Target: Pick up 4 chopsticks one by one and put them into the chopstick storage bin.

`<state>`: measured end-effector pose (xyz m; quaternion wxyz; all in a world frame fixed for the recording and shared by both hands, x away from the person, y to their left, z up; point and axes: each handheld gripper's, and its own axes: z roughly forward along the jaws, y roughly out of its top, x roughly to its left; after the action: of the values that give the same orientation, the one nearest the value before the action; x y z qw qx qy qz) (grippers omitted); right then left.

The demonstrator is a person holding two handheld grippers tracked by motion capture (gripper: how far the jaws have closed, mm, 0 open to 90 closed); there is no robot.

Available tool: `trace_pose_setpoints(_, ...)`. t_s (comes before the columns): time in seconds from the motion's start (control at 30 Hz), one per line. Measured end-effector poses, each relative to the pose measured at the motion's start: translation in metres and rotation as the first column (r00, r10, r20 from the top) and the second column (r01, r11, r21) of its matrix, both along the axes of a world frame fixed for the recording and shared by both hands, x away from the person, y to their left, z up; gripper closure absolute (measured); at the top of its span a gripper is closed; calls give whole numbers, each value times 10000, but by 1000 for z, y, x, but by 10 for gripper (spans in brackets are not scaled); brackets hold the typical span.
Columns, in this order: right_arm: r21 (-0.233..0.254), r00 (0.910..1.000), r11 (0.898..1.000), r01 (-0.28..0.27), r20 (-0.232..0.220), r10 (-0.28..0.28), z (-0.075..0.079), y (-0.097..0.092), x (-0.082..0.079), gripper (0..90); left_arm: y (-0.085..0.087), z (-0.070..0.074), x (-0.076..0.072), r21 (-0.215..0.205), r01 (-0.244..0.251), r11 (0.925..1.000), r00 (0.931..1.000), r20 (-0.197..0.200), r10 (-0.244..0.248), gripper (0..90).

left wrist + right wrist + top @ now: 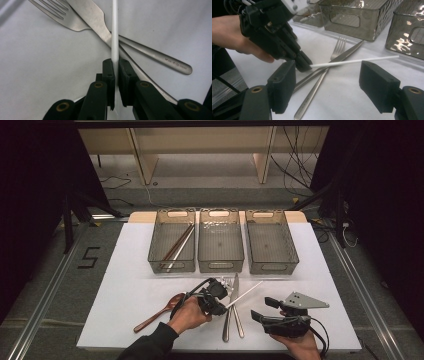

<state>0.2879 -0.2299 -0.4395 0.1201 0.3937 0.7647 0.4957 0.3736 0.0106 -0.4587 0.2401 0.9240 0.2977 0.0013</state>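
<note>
Gripping: left hand-held gripper (223, 306) pinches white chopstick (246, 294) by its near end | axis: slants up-right over knife (233, 304) on desk (125, 270) | right hand-held gripper (263, 309) gapes empty nearby

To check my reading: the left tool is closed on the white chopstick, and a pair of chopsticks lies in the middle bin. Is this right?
Not quite. The chopstick pair lies in the left bin, as the high view shows. The left tool does grip the white chopstick.
</note>
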Motion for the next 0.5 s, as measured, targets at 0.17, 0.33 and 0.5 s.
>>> trace_pose_setpoints(0.17,4,10000,10000,-3,7,3,0,0,0,305,3,8,0,-645,-2,9979,9999,-168,-9,838)
trace_pose_setpoints(0.33,6,10000,10000,2,24,-2,0,0,0,304,4,14,0,-1021,32,9948,9996,-269,-59,838)
trace_pose_setpoints(0.5,13,10000,10000,7,30,-7,0,0,0,304,7,24,-2,-1284,44,9917,10000,-61,-52,838)
